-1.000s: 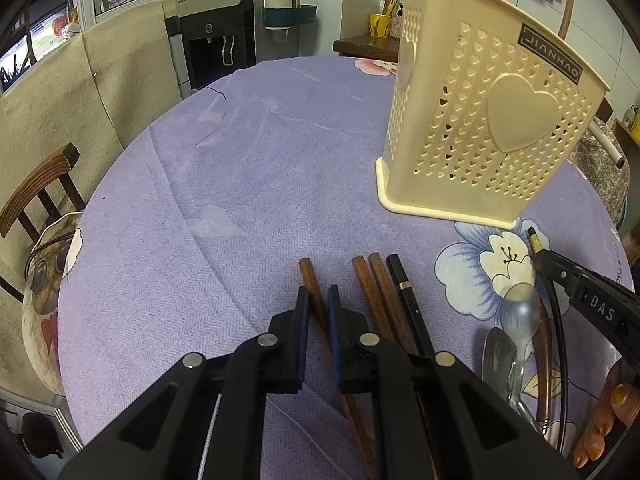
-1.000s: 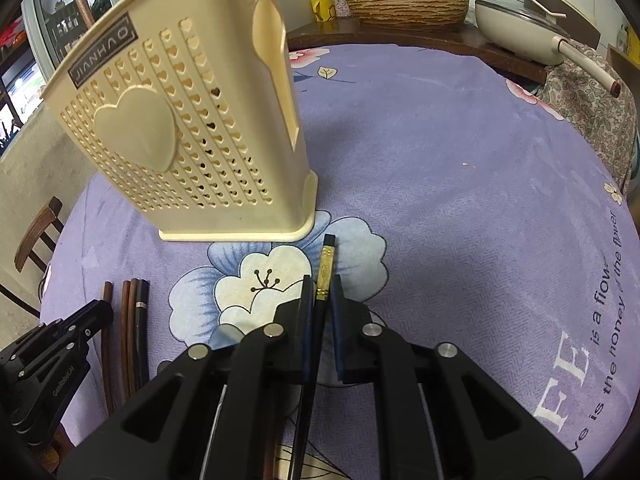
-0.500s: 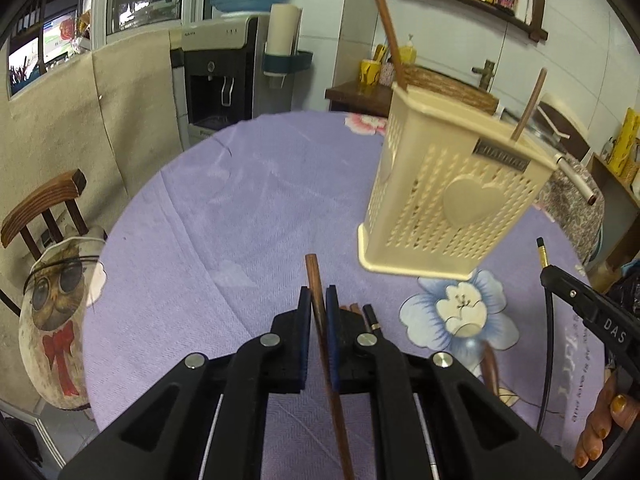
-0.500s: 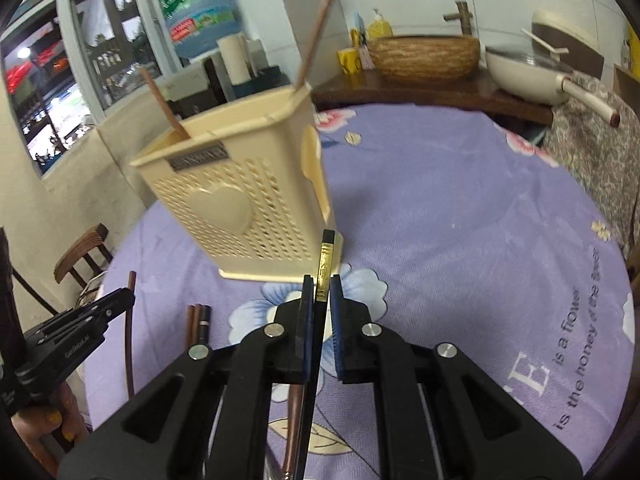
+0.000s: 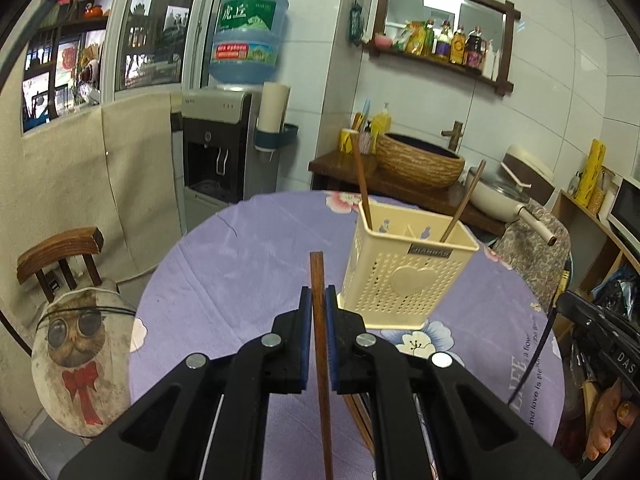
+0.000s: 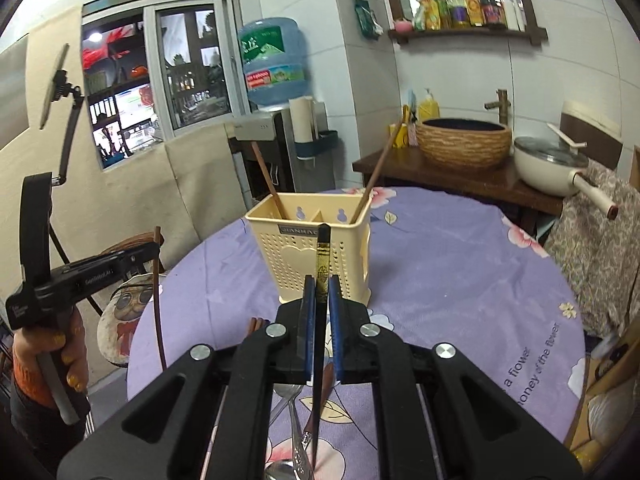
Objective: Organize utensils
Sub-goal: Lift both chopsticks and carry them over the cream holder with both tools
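A brown wooden chopstick (image 5: 318, 320) is clamped between the closed jaws of the left gripper (image 5: 319, 300), its blunt end standing up past the blue pads and its length running down under the gripper body. It is held raised above the tabletop (image 5: 240, 264), which is covered in a purple cloth printed with flowers. Below and just right of this gripper, further brown chopsticks (image 5: 360, 416) are seen lying on the cloth, partly hidden by the gripper.

In the right wrist view, a black chopstick (image 6: 320, 320) with a gold-patterned band near its top is gripped by the closed jaws of the right gripper (image 6: 319, 292), also lifted off the cloth. Beneath that gripper, a metal spoon (image 6: 298, 452) and a fork (image 6: 286, 392) are laid on the floral print, with a few brown chopstick ends (image 6: 256, 324) showing to the left.

Farther out, near the middle of the tabletop, a cream perforated utensil holder (image 5: 404, 276) with a heart on its front is stood upright. Two brown chopsticks (image 5: 362, 188) are already leaned inside it, one at each end, apart from each other.

Beyond the tabletop, a wooden chair (image 5: 60, 256) with an owl cushion, a water dispenser (image 5: 224, 144) carrying a blue bottle, and a woven basin (image 5: 420, 160) on a dark counter are visible.
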{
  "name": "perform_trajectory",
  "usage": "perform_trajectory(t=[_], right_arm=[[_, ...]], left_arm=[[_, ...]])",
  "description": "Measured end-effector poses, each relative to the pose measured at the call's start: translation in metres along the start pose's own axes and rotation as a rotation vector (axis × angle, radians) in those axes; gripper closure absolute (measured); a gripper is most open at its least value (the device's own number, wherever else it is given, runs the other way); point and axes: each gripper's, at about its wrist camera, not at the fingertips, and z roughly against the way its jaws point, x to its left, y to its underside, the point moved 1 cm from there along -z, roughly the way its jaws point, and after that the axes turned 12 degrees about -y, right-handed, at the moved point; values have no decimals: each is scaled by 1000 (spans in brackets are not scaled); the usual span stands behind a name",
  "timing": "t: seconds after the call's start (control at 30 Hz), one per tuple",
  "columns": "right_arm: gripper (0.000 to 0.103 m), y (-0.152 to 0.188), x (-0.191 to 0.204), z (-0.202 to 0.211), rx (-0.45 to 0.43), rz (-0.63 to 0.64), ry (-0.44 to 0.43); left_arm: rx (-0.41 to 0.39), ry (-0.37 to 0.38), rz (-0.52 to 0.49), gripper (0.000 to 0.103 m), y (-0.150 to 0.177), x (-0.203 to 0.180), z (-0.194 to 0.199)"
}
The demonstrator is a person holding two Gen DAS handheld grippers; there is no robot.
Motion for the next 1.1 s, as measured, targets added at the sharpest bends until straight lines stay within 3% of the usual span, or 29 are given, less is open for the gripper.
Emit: perform_trajectory(t=[0.27,0.77,1.1], right_arm=[[96,-6,10,22,-23,33,-15],[96,-21,11,19,-23,31,-43],[96,-65,17,24,-51,50,-100]], left_arm=[[-63,5,-9,96,-11,3,25],[-105,6,-3,96,-27,11,35],[-111,112,-35,96,-76,0,45]])
